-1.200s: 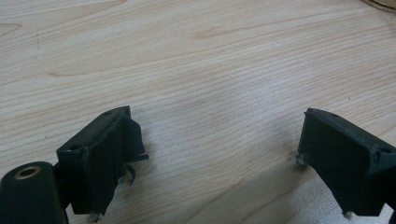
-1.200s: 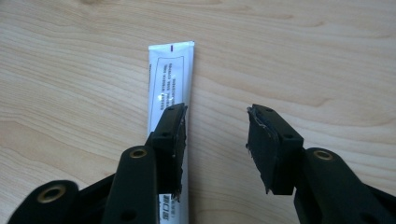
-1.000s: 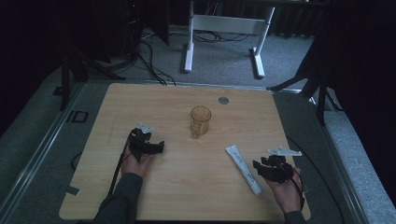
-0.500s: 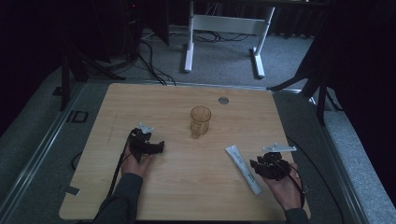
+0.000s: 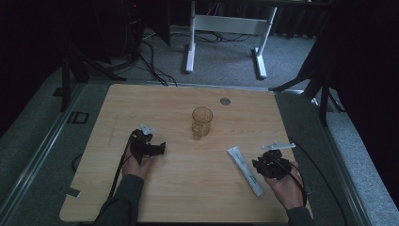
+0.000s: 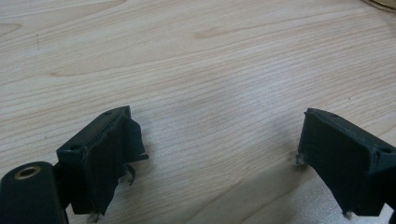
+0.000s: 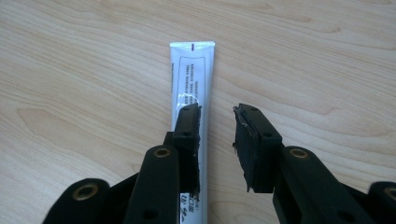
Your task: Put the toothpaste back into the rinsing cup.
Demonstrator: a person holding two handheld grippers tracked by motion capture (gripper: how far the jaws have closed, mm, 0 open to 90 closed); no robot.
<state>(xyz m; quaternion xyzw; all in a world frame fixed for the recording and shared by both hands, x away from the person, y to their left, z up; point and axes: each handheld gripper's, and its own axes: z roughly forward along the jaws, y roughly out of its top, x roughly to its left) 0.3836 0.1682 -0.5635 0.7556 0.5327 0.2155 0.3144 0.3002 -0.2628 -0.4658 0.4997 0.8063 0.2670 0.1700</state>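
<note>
A white toothpaste tube (image 5: 244,170) lies flat at the table's front right, running diagonally. In the right gripper view the tube (image 7: 194,70) points away from me, and its near part passes under the left jaw. My right gripper (image 7: 217,114) is open by a narrow gap with bare wood between the jaws; in the high view the right gripper (image 5: 258,165) sits right beside the tube. My left gripper (image 5: 161,148) rests at front left, and its own view shows the left gripper (image 6: 210,158) wide open over bare wood. An amber glass mug (image 5: 202,122) stands upright mid-table.
The wooden table (image 5: 155,103) has a round grey grommet (image 5: 225,101) near its far edge. The mug's rim (image 6: 380,3) peeks in at the top right of the left gripper view. Cables trail from both grippers. White desk legs (image 5: 190,42) stand on the carpet beyond.
My right gripper has crept a little left and forward, closing up on the tube. The left gripper, mug and tube have stayed put.
</note>
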